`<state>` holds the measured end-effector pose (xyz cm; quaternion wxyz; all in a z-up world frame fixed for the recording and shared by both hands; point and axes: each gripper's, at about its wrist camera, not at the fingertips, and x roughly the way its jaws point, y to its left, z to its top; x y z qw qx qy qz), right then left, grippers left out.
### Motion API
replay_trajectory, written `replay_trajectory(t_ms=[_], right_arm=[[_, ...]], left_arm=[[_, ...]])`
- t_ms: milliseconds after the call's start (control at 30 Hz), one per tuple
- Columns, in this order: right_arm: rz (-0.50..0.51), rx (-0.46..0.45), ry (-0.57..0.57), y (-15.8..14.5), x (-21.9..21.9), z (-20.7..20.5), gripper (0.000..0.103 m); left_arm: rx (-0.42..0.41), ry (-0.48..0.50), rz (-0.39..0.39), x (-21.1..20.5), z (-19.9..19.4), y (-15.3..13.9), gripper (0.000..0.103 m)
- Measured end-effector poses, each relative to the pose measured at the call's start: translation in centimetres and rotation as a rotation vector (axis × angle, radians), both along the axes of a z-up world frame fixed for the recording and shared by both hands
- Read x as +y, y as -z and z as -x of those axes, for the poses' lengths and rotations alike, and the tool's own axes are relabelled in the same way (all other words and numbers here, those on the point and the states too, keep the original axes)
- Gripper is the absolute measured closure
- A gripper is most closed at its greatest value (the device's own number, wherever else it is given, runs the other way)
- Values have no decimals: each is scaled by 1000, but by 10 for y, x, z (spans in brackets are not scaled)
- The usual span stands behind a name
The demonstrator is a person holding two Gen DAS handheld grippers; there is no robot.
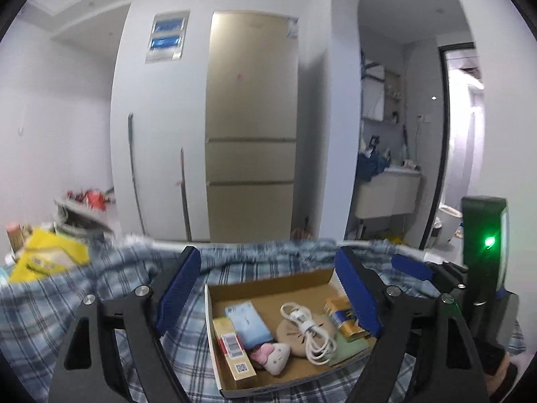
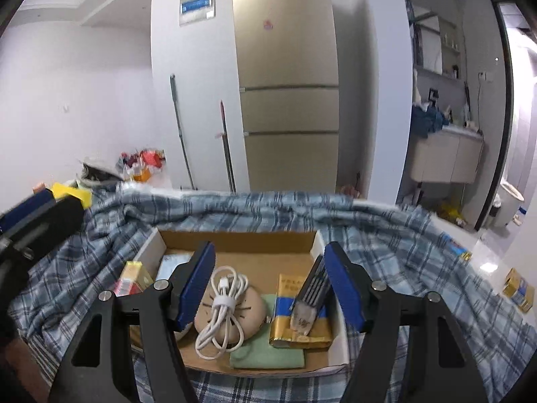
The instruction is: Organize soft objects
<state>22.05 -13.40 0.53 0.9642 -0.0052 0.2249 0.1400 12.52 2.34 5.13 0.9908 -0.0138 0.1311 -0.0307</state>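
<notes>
An open cardboard box (image 1: 268, 280) (image 2: 241, 243) lies on a blue plaid cloth (image 1: 40, 305) (image 2: 419, 268). In it are a round tan pouch (image 1: 292, 334) (image 2: 248, 309) with a coiled white cable (image 1: 310, 329) (image 2: 221, 305) on top, a small pink-and-white plush (image 1: 273, 356), a light blue packet (image 1: 246, 324), a green cloth (image 2: 268, 352), a gold-and-blue pack (image 1: 344, 319) (image 2: 288, 315) and a black comb-like item (image 2: 310, 294). My left gripper (image 1: 268, 288) is open above the box. My right gripper (image 2: 270, 285) is open just over the pouch and pack.
A red-and-gold carton (image 1: 231, 352) (image 2: 132, 277) lies along the box's left wall. A yellow bag (image 1: 47, 255) sits at the far left. Another gold-and-blue pack (image 2: 518, 290) lies on the white surface at right. A beige fridge (image 1: 251, 127) stands beyond the table.
</notes>
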Motion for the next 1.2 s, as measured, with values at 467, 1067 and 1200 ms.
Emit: replay_trajectory(t_ms=[467, 1067, 1200], right_arm=[[-50, -283, 12, -79, -56, 101, 8], [-87, -401, 57, -38, -73, 148, 0], [-93, -378, 66, -19, -72, 139, 0]], left_arm=[[-251, 55, -46, -16, 106, -52, 0], [-348, 43, -58, -9, 135, -4, 0], [-339, 31, -76, -7, 129, 20, 0]])
